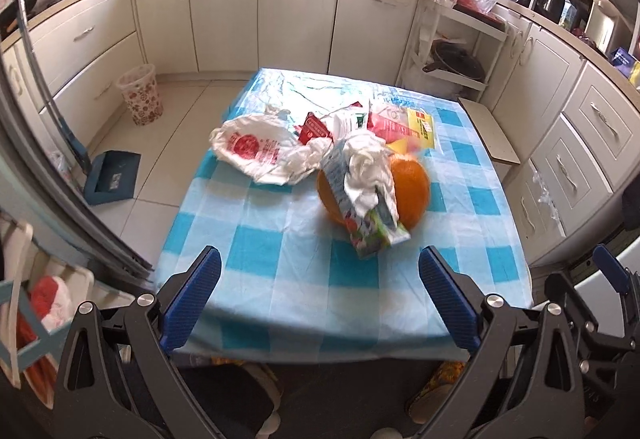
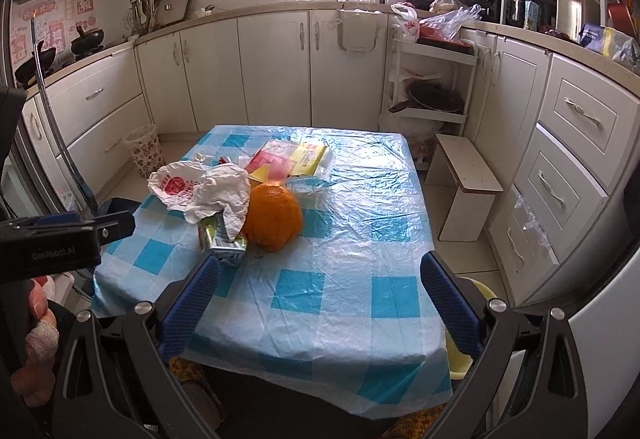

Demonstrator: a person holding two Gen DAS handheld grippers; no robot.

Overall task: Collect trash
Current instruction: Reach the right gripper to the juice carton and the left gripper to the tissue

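Observation:
A small table with a blue-and-white checked cloth (image 1: 280, 271) (image 2: 344, 279) holds a pile of trash. A crushed drink carton (image 1: 360, 215) (image 2: 224, 243) leans on an orange (image 1: 412, 195) (image 2: 274, 217), with a crumpled white tissue (image 1: 370, 171) (image 2: 224, 195) draped over it. A white plastic bag with red print (image 1: 252, 151) (image 2: 176, 187) lies to the left. Red and yellow wrappers (image 1: 420, 127) (image 2: 296, 159) lie behind. My left gripper (image 1: 320, 279) is open and empty above the table's near edge. My right gripper (image 2: 320, 283) is open and empty, also above the near edge.
A patterned waste bin (image 1: 140, 95) (image 2: 146, 151) stands on the floor left of the table. A blue dustpan (image 1: 112, 179) lies near it. A small white stool (image 1: 488, 131) (image 2: 464, 183) stands to the right. Cabinets (image 2: 272, 67) ring the room.

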